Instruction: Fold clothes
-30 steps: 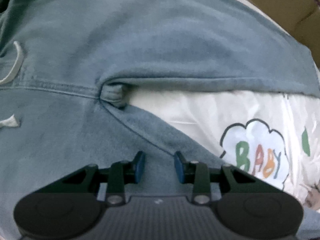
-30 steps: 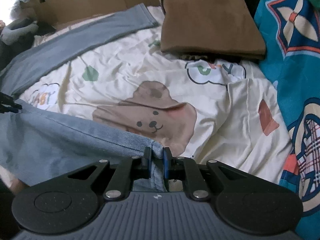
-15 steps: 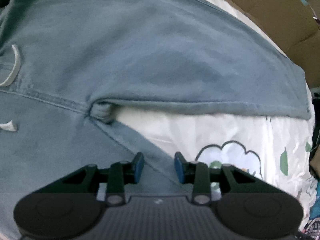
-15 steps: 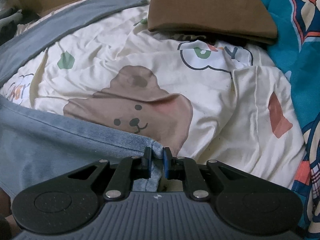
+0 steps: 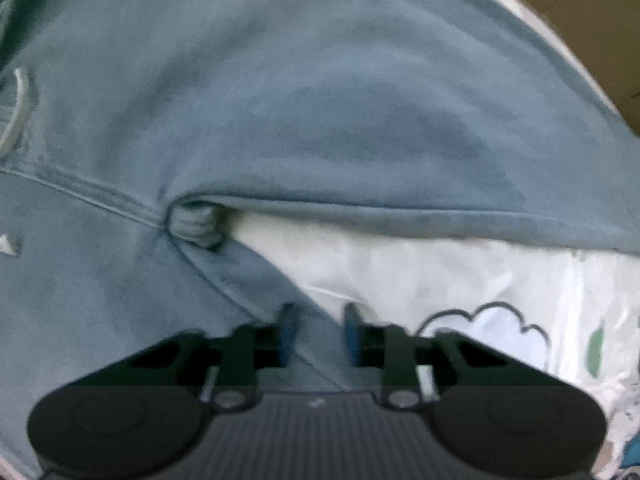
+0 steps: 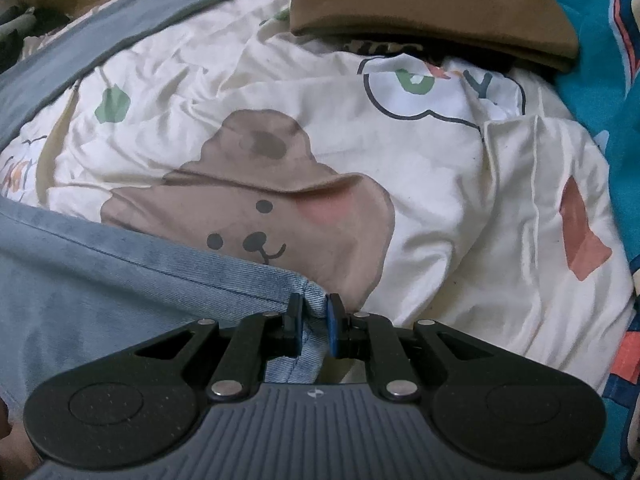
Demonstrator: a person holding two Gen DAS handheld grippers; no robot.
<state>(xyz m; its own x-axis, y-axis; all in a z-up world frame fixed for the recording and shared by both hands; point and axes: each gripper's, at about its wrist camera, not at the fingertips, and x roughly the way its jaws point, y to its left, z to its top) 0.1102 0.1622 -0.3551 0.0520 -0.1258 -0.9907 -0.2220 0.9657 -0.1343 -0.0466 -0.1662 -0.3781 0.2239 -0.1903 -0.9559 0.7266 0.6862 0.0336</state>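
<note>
Light blue jeans (image 5: 320, 100) lie spread on a cartoon-print bedsheet (image 6: 440, 200), the crotch seam (image 5: 196, 224) just ahead in the left wrist view. My left gripper (image 5: 318, 330) points straight down over the inner edge of the near leg. Its jaws are closing, still apart, with that denim edge between them. My right gripper (image 6: 314, 320) is shut on the hem of the near jeans leg (image 6: 120, 280), low over the sheet. The other leg (image 6: 100, 52) stretches across the far left.
A folded brown garment (image 6: 420, 4) lies at the far end of the bed. A teal patterned blanket (image 6: 600, 60) borders the right side. Cardboard (image 5: 580, 8) stands beyond the bed's far edge.
My right gripper has sunk toward the sheet with the hem still in it. My left gripper has shifted a little along the inner leg edge, and its view is now blurred.
</note>
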